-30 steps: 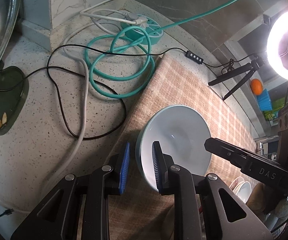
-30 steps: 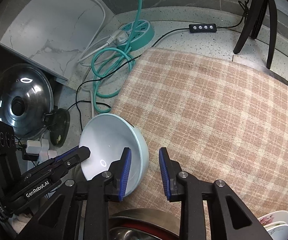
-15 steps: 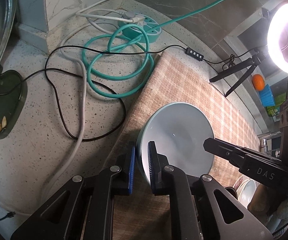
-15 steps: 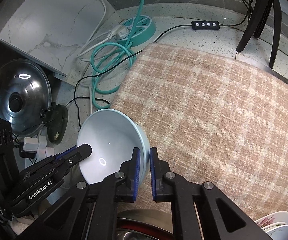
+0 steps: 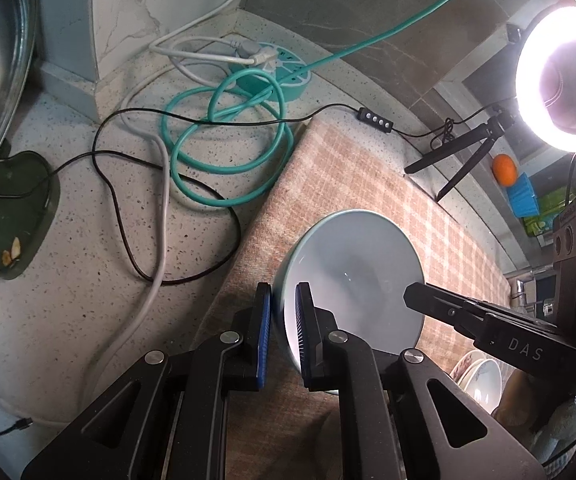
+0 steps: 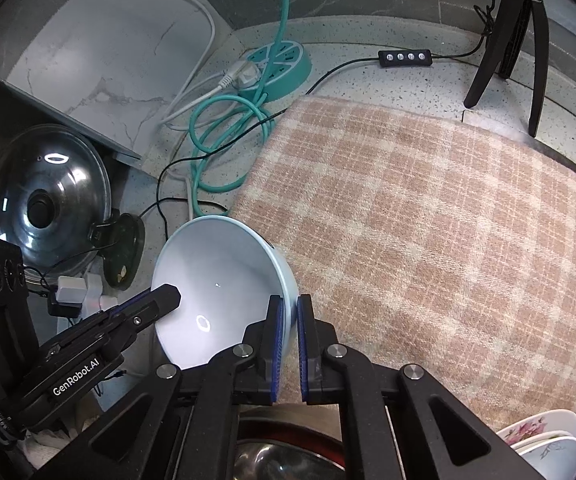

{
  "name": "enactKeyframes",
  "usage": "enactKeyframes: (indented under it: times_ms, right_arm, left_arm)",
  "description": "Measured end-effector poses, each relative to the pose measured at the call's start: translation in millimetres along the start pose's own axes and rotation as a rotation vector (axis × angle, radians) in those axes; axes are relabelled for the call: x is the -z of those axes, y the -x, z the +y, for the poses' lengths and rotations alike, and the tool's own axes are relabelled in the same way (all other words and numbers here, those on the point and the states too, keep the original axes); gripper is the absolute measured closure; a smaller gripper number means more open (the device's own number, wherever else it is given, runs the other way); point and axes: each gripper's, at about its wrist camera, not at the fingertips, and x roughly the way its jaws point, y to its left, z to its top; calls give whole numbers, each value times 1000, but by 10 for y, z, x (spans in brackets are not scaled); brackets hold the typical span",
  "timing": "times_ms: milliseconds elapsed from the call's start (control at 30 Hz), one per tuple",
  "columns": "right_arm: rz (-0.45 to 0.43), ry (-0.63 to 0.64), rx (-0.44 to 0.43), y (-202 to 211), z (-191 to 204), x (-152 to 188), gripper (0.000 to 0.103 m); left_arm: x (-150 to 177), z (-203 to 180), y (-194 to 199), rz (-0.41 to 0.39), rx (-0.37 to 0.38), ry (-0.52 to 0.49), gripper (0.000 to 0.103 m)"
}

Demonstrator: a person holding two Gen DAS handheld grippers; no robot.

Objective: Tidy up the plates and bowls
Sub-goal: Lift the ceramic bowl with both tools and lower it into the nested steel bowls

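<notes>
A pale blue bowl [image 5: 352, 276] is held between both grippers over the left edge of a plaid cloth [image 5: 352, 184]. My left gripper [image 5: 282, 328] is shut on the bowl's left rim, one blue pad inside and one outside. My right gripper [image 6: 290, 344] is shut on the opposite rim of the bowl [image 6: 216, 280]. The bowl is tilted. Each gripper shows in the other's view, the right one [image 5: 488, 324] and the left one [image 6: 128, 316]. Stacked white floral dishes [image 6: 544, 444] sit at the lower right and also show in the left wrist view [image 5: 480, 380].
A teal cable coil [image 5: 224, 148] and round power strip [image 6: 280, 64], black and white cords lie on the speckled counter [image 5: 68, 300]. A pot lid [image 6: 44, 200], a dark green dish [image 5: 12, 216], a ring light [image 5: 568, 76] on a tripod [image 6: 508, 44], and a metal bowl [image 6: 284, 456] are around.
Both grippers went from open around the bowl's rim to shut on it. The bowl has tilted and shifted slightly.
</notes>
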Motion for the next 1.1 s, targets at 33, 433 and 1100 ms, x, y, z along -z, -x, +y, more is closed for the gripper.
enactKeyframes:
  times_ms: [33,433,1100]
  right_arm:
    - [-5,2,-3,34,9,9,97]
    - [-56,3,-39,521,19,170,96]
    - [-65,-26,-57,987,-203,756,96]
  left_arm:
    - [0,-14,27,-4,4,-2,93]
    - [67,-265,323,-47,33,-54,93]
    - [479,-620,557,-18,99,-133,93]
